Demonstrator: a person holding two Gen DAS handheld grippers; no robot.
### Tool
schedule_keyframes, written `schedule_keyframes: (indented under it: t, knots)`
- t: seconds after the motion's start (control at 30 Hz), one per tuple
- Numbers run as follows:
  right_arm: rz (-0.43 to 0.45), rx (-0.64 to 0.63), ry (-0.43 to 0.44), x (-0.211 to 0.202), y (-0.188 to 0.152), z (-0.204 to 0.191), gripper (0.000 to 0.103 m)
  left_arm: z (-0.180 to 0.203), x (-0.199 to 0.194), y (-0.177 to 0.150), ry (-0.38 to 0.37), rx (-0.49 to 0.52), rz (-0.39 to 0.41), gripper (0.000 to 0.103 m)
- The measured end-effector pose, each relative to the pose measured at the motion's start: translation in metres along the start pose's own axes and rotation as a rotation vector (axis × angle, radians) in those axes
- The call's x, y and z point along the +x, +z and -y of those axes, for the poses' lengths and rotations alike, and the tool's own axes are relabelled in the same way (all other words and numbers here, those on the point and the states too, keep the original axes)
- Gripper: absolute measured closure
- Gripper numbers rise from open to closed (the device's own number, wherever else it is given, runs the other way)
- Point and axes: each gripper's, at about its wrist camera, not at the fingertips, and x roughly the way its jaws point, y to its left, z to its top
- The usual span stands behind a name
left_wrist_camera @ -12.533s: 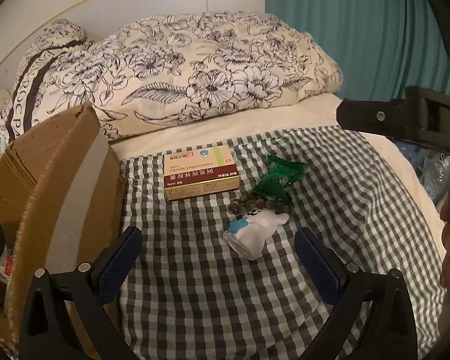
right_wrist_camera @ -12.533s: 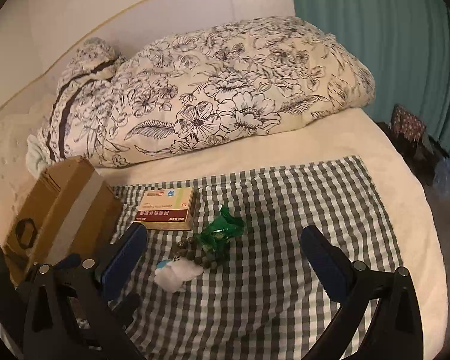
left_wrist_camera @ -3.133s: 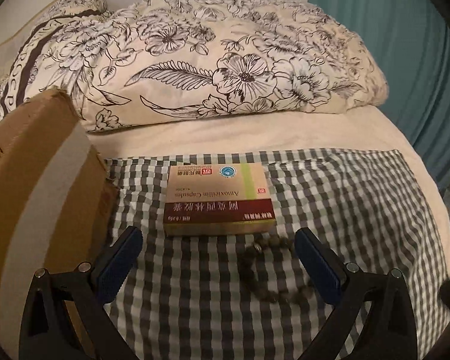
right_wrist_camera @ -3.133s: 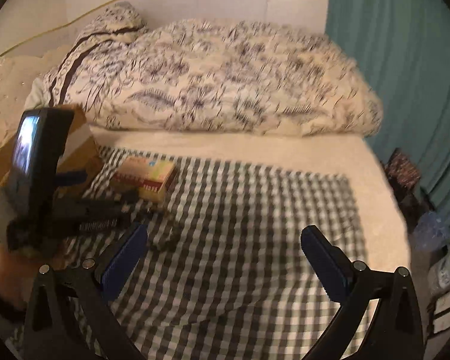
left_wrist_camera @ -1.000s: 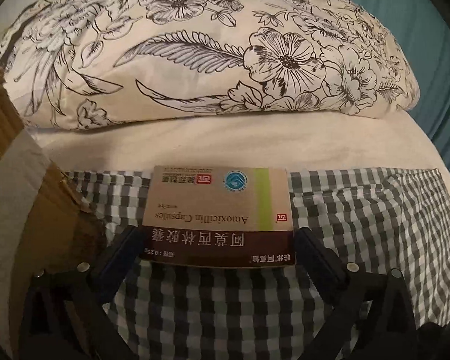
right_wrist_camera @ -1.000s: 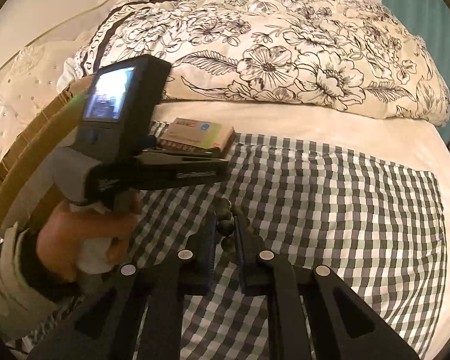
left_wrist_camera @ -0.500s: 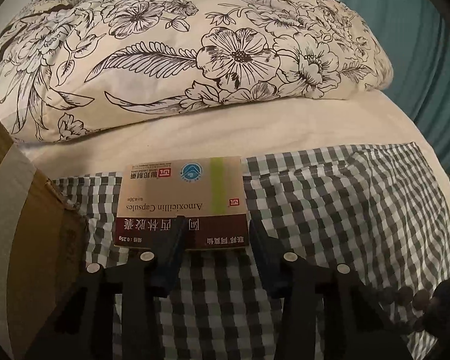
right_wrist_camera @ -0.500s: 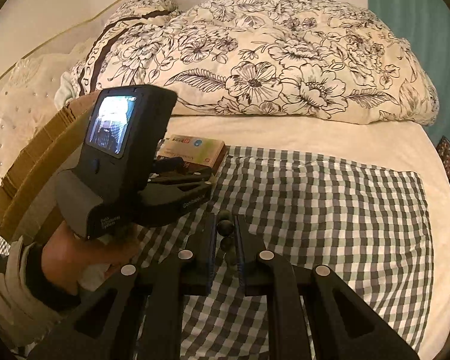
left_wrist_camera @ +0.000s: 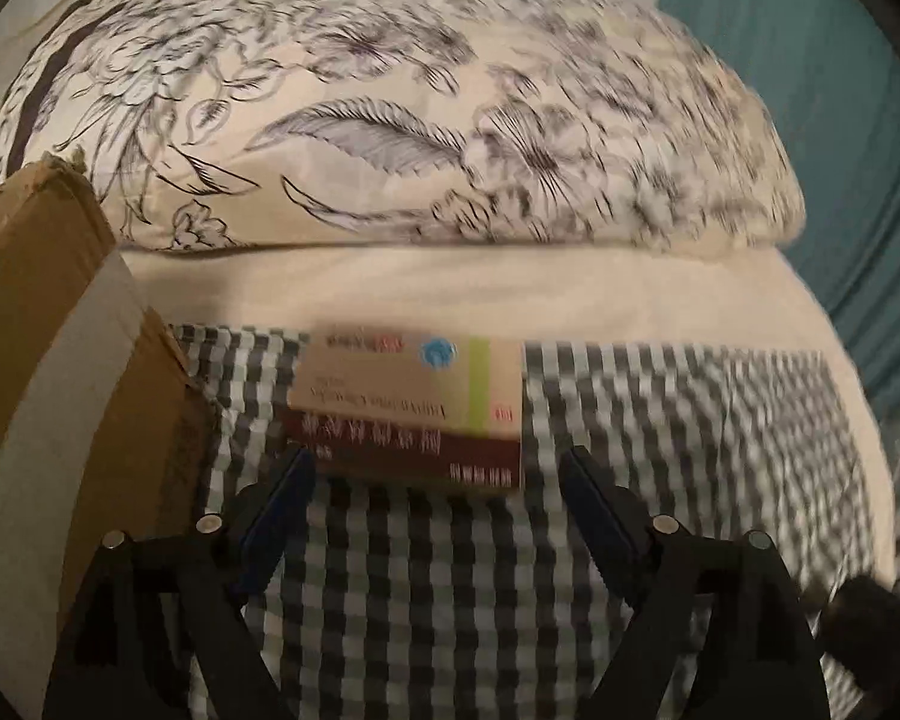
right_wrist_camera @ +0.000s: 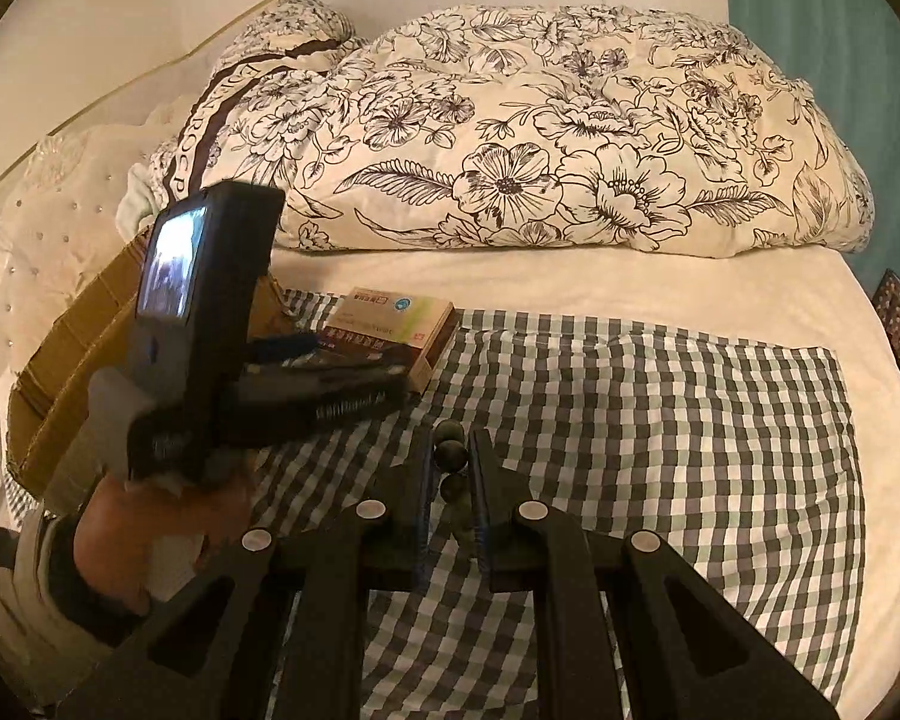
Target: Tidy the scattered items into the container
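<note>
A cream and maroon medicine box lies flat on the checked cloth, just right of the cardboard box. My left gripper is at the medicine box's near edge. Its jaws are opening, and the pads stand wider than the box without pressing on it. From the right wrist, the same gripper reaches in from the left toward the medicine box. My right gripper is shut on a string of dark beads, which is lifted off the cloth.
A folded floral quilt fills the back of the bed. The cardboard box stands open at the left, behind a person's hand on the left tool. A teal curtain hangs at the right, past the bed's edge.
The left jaws straddled the medicine box, pinched narrow at its near edge, and have now spread wide again while drawing back. The right gripper stays shut on the beads.
</note>
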Motion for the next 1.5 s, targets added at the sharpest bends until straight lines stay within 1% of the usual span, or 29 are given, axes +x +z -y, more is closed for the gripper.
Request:
schedule_keyframes:
  t: [0.07,0.1,0.13,0.2,0.27,0.3,0.4,0.5,0.53,0.6,0.77,0.87,0.93,1.03,1.1,1.23,1.3,1.37,1.4,1.47,1.5]
  knots:
    - [0.001,0.009,0.003,-0.001,0.001,0.003,0.092,-0.002,0.0,0.01,0.026,-0.027,0.002,0.012]
    - [0.001,0.013,0.004,-0.002,0.002,0.003,0.092,-0.005,0.003,0.017,0.043,-0.06,-0.014,0.01]
    - [0.0,0.014,0.004,-0.003,0.002,0.004,0.092,-0.007,0.005,0.019,0.05,-0.083,-0.028,0.01]
    - [-0.003,0.006,0.003,-0.007,0.003,0.003,0.092,-0.013,0.011,0.026,0.069,-0.166,-0.066,0.01]
    - [0.0,-0.008,0.004,-0.014,0.003,0.0,0.092,-0.014,0.018,0.029,0.097,-0.202,-0.088,0.009]
    - [0.002,-0.012,0.005,-0.018,0.002,-0.001,0.092,-0.012,0.023,0.032,0.122,-0.203,-0.1,0.009]
    - [0.017,-0.013,-0.001,-0.033,0.001,0.001,0.092,-0.007,0.042,0.04,0.147,-0.206,-0.13,0.009]
    - [0.045,0.005,0.012,-0.048,0.002,0.003,0.092,-0.002,0.066,0.047,0.17,-0.169,-0.17,0.008]
    - [0.051,0.008,0.016,-0.051,0.003,0.002,0.092,-0.001,0.069,0.048,0.176,-0.159,-0.176,0.005]
    - [0.063,0.01,0.021,-0.056,0.004,0.001,0.092,-0.002,0.073,0.053,0.174,-0.145,-0.174,0.004]
    - [0.059,-0.003,0.018,-0.056,0.005,-0.003,0.092,-0.012,0.09,0.061,0.111,-0.167,-0.264,0.001]
    - [0.066,-0.008,0.014,-0.061,0.004,-0.005,0.092,-0.012,0.098,0.065,0.098,-0.155,-0.288,0.0]
    - [0.077,-0.006,0.014,-0.067,0.004,-0.006,0.092,-0.014,0.102,0.064,0.065,-0.173,-0.316,0.0]
    - [0.089,0.001,0.01,-0.072,0.003,-0.005,0.092,-0.01,0.099,0.06,0.056,-0.134,-0.323,0.0]
    - [0.09,0.006,0.007,-0.072,0.003,-0.005,0.092,-0.01,0.094,0.051,0.04,-0.143,-0.336,0.0]
    - [0.088,0.002,-0.002,-0.072,0.002,-0.006,0.092,0.002,0.075,0.034,0.04,-0.066,-0.315,0.004]
    - [0.092,-0.005,-0.007,-0.074,0.003,-0.009,0.092,0.004,0.064,0.024,0.035,-0.059,-0.303,0.009]
    - [0.103,-0.003,-0.003,-0.077,0.003,-0.011,0.092,0.005,0.053,0.017,0.034,-0.05,-0.284,0.018]
    - [0.107,-0.003,-0.003,-0.078,0.003,-0.012,0.092,0.006,0.046,0.013,0.033,-0.041,-0.276,0.02]
    - [0.114,-0.003,-0.002,-0.081,0.002,-0.015,0.092,0.008,0.031,0.003,0.02,-0.03,-0.273,0.026]
    - [0.115,-0.004,-0.001,-0.081,0.002,-0.015,0.092,0.01,0.023,-0.005,0.008,-0.021,-0.28,0.027]
